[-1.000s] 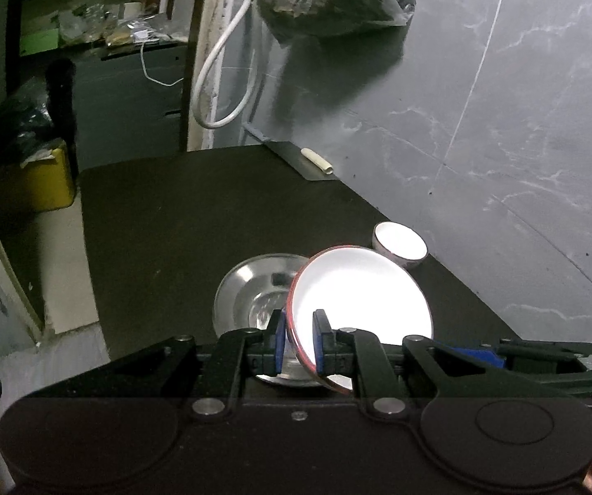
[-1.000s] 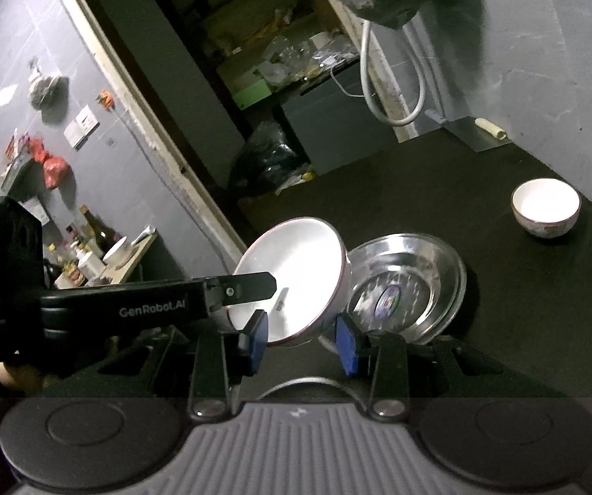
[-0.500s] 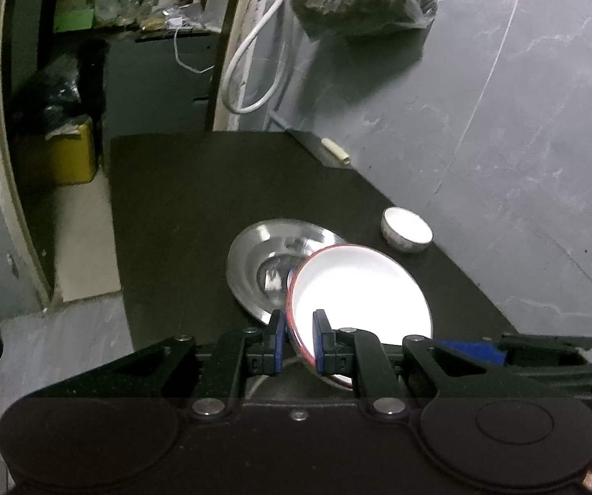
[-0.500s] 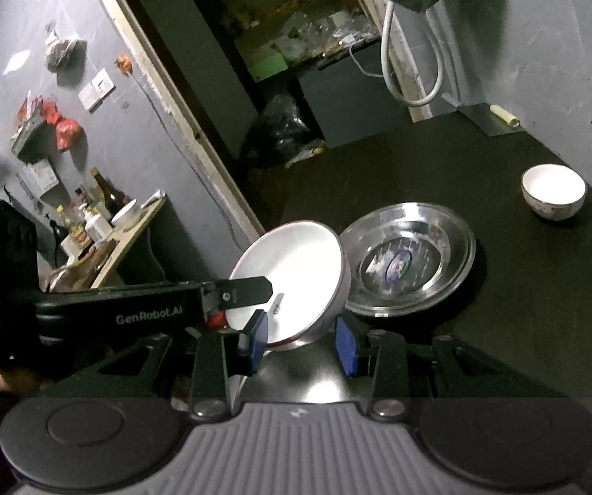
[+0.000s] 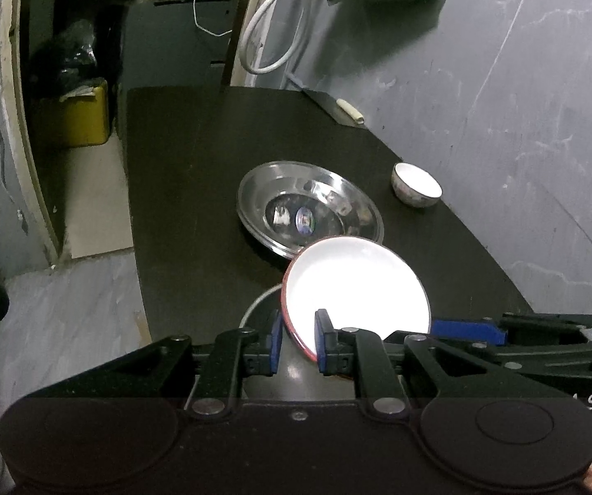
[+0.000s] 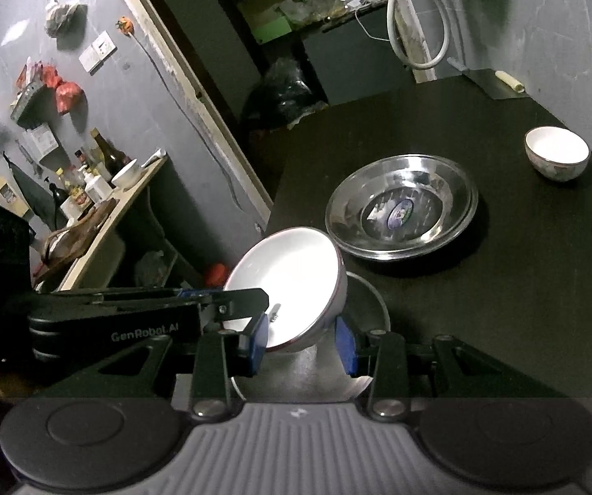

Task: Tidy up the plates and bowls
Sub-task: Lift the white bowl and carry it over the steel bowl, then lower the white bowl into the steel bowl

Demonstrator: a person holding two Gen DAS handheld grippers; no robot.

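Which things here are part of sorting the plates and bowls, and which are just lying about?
Part of the job:
- white bowl, rim clamped in the left gripper
- wide steel bowl
- small white bowl
- steel dish under the white bowl

Lying about:
- white hose
- yellow bin
- bottles

The dark surface (image 5: 196, 156) runs ahead of the tongs toward a grey wall. On it, just beyond both pairs of tongs, stands a wide steel basin (image 5: 308, 210) with a sticker on its bottom. Farther out and to the right of the tongs, near the wall, sits a small white bowl (image 5: 416, 185), well apart from the basin. At the far corner lies a flat dark sheet (image 5: 329, 105) with a pale roll (image 5: 350, 110) on it.
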